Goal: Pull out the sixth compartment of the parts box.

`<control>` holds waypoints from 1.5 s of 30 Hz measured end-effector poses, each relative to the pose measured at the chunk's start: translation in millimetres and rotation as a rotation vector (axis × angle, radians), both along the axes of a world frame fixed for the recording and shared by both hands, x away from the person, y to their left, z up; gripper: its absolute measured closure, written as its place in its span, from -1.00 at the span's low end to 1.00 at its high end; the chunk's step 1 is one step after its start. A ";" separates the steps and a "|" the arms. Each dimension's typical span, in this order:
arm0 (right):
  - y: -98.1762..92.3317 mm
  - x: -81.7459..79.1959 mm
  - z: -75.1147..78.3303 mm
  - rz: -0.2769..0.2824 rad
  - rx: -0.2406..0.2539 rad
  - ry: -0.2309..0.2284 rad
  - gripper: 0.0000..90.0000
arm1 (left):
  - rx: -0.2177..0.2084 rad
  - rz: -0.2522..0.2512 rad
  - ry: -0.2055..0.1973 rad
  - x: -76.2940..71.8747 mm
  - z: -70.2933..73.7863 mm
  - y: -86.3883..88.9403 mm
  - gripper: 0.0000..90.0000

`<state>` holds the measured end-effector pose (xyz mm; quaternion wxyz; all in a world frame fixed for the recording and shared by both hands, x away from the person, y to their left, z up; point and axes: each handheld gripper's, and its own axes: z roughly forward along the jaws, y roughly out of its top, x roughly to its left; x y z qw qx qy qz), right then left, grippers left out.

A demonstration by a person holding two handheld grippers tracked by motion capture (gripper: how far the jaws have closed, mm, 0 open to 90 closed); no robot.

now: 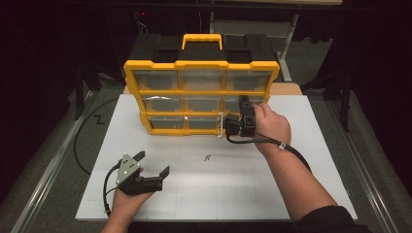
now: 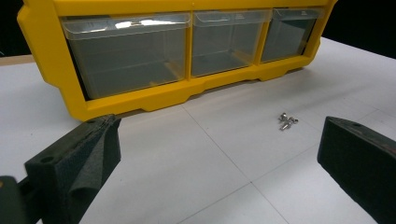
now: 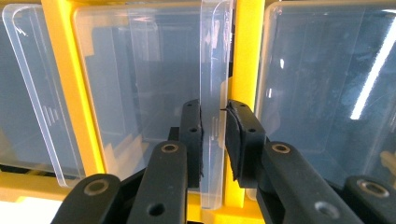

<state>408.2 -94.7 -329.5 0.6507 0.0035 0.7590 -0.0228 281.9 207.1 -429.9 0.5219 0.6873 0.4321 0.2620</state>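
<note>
so far we've only pinched the clear drawer lip [image 3: 214, 93] of the yellow organizer [image 1: 201, 64] with our right gripper [image 3: 214, 135], drawer unopened, left gripper [image 1: 155, 164] spread and idle, screws [image 2: 287, 122] waiting.

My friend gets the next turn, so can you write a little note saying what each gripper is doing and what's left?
Right gripper: shut on the clear drawer handle, bottom-right drawer of the yellow organizer.
Left gripper: open, holding nothing, hovering low over the white table.
Small screws: loose on the table in front of the organizer.
Done: handle gripped.
Left: probably pull the drawer out, then drop the screws in.
</note>
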 end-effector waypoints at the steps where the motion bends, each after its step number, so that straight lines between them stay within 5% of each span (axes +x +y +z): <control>1: 0.1 -0.1 0.7 0.000 -0.005 0.004 0.76 | -0.002 0.001 0.000 0.1 0.0 0.1 -0.99; 45: -0.6 -35.8 5.4 0.012 -0.015 0.038 0.76 | -0.013 -0.005 -0.002 0.0 0.8 -0.9 -0.99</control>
